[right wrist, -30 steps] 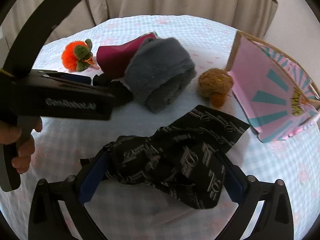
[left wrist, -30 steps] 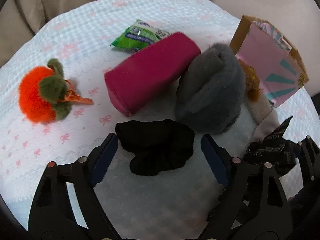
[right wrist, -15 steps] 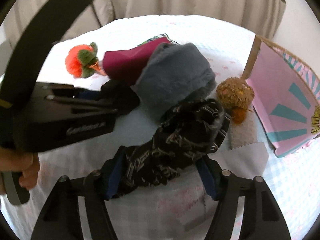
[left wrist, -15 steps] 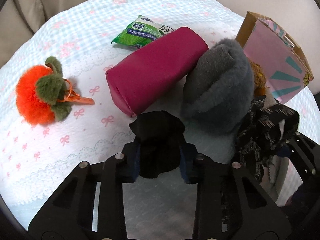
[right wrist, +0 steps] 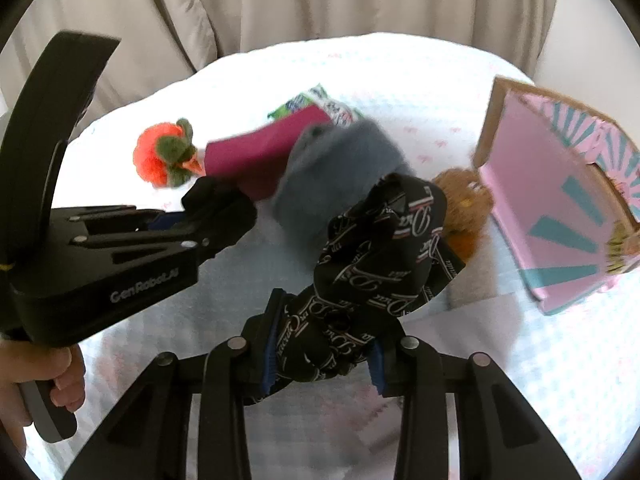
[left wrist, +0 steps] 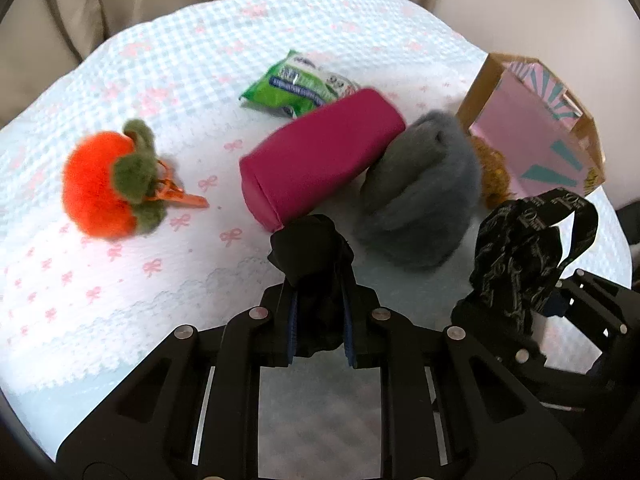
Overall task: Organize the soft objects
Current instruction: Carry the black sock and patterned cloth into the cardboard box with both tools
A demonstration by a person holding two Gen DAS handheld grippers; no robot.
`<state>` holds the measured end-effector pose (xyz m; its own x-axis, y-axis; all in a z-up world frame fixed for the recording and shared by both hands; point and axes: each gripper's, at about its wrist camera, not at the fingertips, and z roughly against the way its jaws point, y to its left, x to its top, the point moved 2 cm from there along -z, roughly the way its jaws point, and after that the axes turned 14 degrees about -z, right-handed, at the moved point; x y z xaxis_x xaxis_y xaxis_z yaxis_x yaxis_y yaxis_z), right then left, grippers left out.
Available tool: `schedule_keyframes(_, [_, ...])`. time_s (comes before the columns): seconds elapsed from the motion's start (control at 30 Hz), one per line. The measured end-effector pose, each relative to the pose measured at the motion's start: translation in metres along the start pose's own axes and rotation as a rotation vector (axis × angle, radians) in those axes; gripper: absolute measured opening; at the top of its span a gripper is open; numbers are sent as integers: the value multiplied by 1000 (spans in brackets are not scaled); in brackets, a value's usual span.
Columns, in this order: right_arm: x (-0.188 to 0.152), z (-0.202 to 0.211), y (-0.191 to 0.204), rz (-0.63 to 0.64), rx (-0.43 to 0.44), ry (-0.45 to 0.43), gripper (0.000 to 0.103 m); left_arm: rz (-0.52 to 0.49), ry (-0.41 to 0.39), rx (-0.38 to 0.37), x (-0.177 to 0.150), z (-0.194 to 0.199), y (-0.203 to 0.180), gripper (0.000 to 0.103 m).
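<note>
Both claws clamp soft items for sorting: the left claw (left wrist: 319, 322) pinches a black scrunchie (left wrist: 312, 256) at lower centre; the right claw (right wrist: 322, 354) grips a printed black scarf (right wrist: 380, 256) toward the pink box (right wrist: 560, 216) at right.

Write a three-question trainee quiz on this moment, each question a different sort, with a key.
1. True or false: the left gripper is shut on the black scrunchie.
2. What does the right gripper hold? A) grey fuzzy item B) black printed cloth C) orange pompom
3. Fill in: the magenta pouch lies between the green packet and the grey fuzzy item; the ______ box stands open at far right.

Key: 1 true; 2 B, the black printed cloth; 3 pink.
</note>
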<state>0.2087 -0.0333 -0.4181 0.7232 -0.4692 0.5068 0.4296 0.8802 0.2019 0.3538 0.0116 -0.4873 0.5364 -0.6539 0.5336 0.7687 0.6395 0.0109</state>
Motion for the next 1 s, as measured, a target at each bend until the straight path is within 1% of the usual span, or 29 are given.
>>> schedule_keyframes(0.2, [21,44,1,1,-7,-33,33,19,-35,14,18,51,-2,15])
schedule_keyframes(0.37, [46,97,2,0,-8,-82,33,41,-75,34,43,109,-10,15])
schedule_keyframes(0.43, [59,121,2,-6,-5,-104,33,50,-87,43,53,134,-17,15])
schedule_keyframes(0.5, [70,141,2,-11,2,-117,33,61,-87,55,57,158,-28,15])
schedule_keyframes(0.53, [76,156,-1,-10,10,-119,33,67,-88,60,62,166,-30,15])
schedule_keyframes(0.6, [86,173,-3,-8,18,-129,33,81,-104,66,74,186,-38,15])
schedule_keyframes(0.7, [99,205,-13,-13,49,-143,33,75,-121,91,91,210,-57,15])
schedule_keyframes(0.8, [112,224,-29,-9,70,-152,33,81,-134,114,107,231,-78,15])
schedule_keyframes(0.93, [130,251,-59,9,113,-149,33,114,-148,157,130,253,-114,15])
schedule_keyframes(1.0, [137,257,-76,12,138,-151,33,138,-152,179,139,256,-130,15])
